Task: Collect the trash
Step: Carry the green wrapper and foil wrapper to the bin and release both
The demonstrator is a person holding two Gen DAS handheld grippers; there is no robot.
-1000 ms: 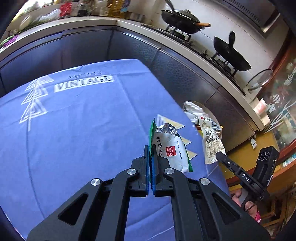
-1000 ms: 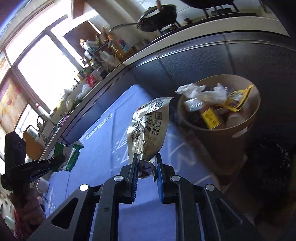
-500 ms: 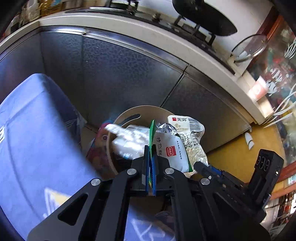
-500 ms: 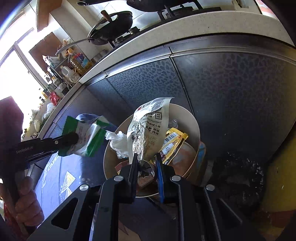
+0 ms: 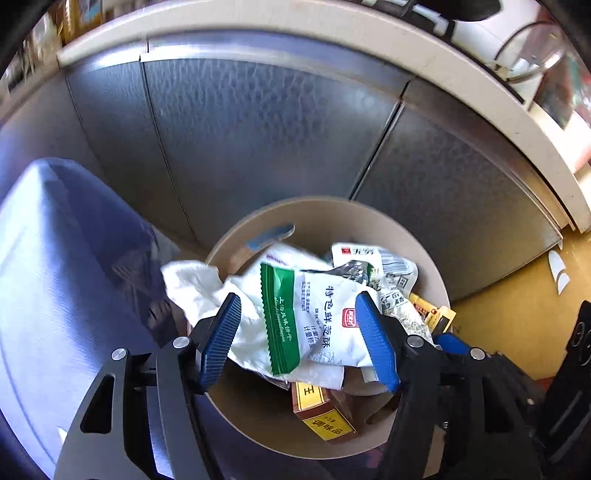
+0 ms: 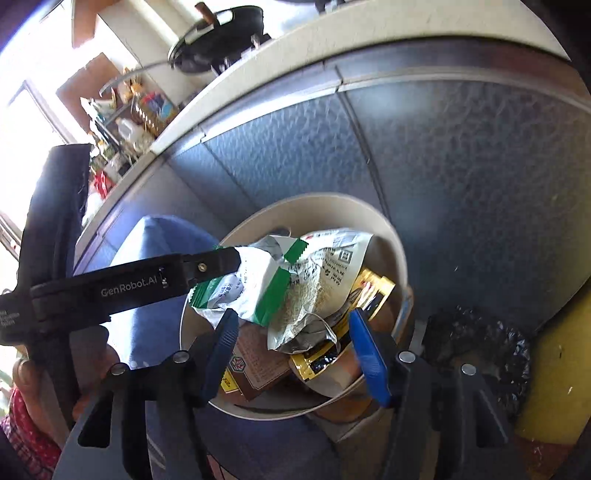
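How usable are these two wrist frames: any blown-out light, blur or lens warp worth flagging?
Right wrist view: the window at upper left is blown out white, and the counter clutter beside it is soft. Left wrist view: evenly lit; the green-and-white wrapper in the trash bin shows readable print, while the glass lid at the corner is smeared. Both: fisheye bends the counter edge into an arc.

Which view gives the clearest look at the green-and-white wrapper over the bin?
The left wrist view: the green-and-white wrapper faces the camera, printed side readable, between the opening left gripper. The right wrist view shows it crumpled, partly behind that gripper's finger.
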